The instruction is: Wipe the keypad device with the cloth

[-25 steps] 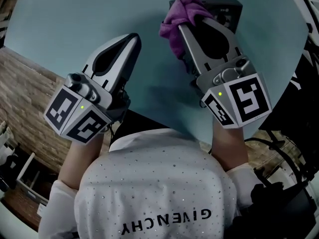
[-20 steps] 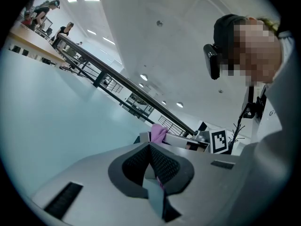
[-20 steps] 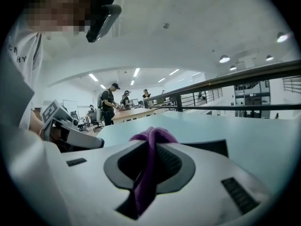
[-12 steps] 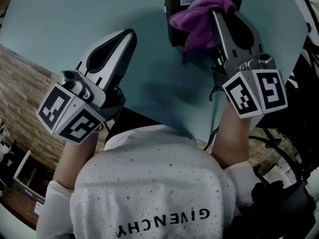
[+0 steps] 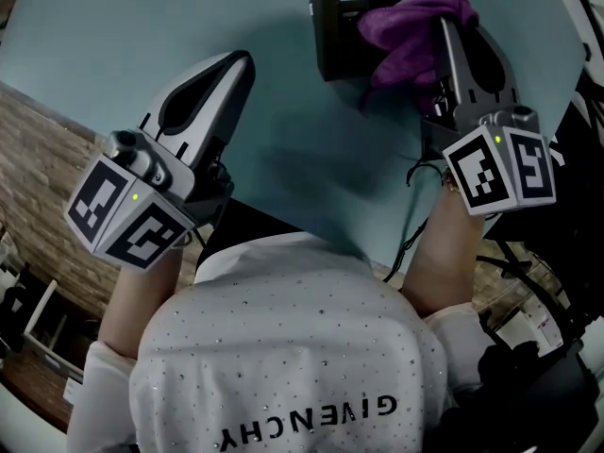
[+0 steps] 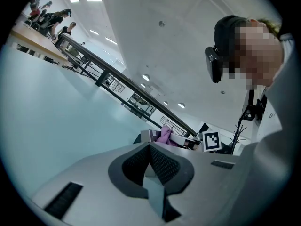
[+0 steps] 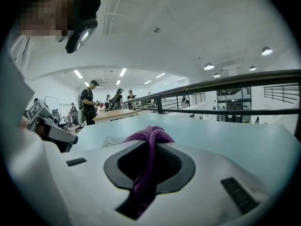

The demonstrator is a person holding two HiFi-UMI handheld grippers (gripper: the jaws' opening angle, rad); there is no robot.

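Right gripper (image 5: 442,25) shifted right, jaws pinching cloth (image 5: 404,43) on keypad device (image 5: 338,38), left gripper (image 5: 240,64) jaws together

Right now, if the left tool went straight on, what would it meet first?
Probably the keypad device, which sits straight beyond the closed tips of the left tool in its own view. Only table shows between, and the depth is unclear.

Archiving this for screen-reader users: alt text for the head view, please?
The right gripper, shut on a crumpled purple cloth, holds it over the right side of a black boxy keypad device on a pale teal table. The left gripper, shut and empty, is held left of the device, clear of it.
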